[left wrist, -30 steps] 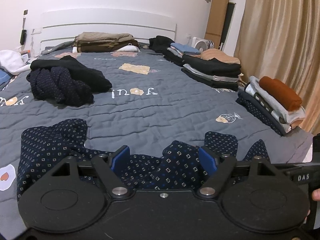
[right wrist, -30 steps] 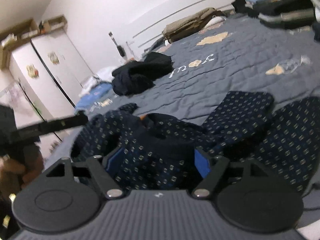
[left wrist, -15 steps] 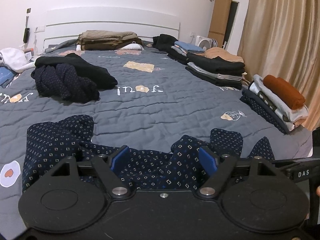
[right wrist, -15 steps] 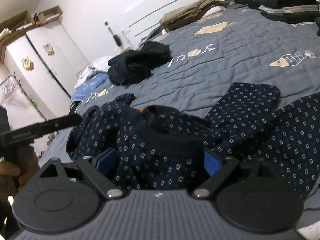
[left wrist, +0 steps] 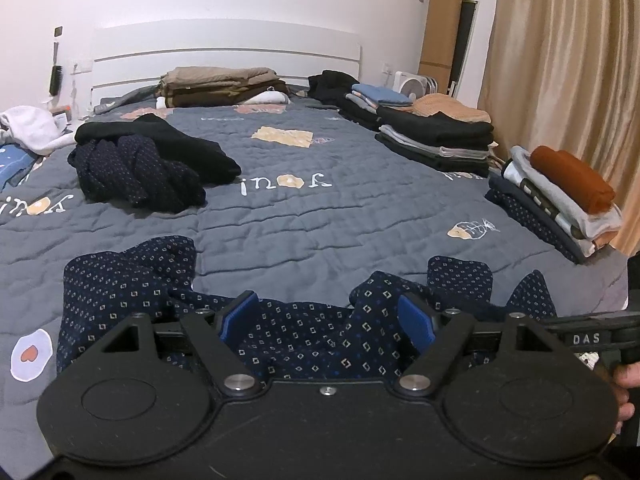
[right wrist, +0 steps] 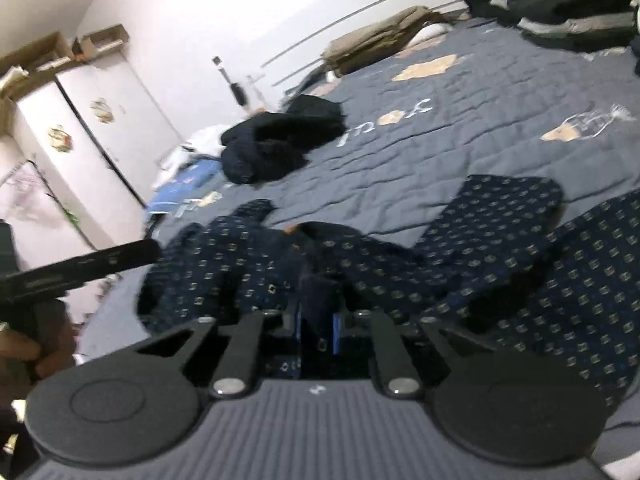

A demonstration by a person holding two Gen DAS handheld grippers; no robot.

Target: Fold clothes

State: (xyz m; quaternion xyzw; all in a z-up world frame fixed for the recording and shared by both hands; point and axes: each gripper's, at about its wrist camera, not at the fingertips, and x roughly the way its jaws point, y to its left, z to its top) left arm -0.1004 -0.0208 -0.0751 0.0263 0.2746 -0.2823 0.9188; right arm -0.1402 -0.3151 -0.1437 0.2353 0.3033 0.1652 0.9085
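Garment point(left wrist: 120, 288): navy knit dotted with small pale and blue squares; it lay crumpled on the near edge of the grey quilt point(left wrist: 320, 216).
Shape: bunched ridges, one flat panel spread at your right.
Left gripper point(left wrist: 326, 320): you held its blue pads wide apart, cloth lying loose between them, nothing pinched.
Right gripper point(right wrist: 318, 330): your jaws had just been closing and pinched a raised fold of the garment.
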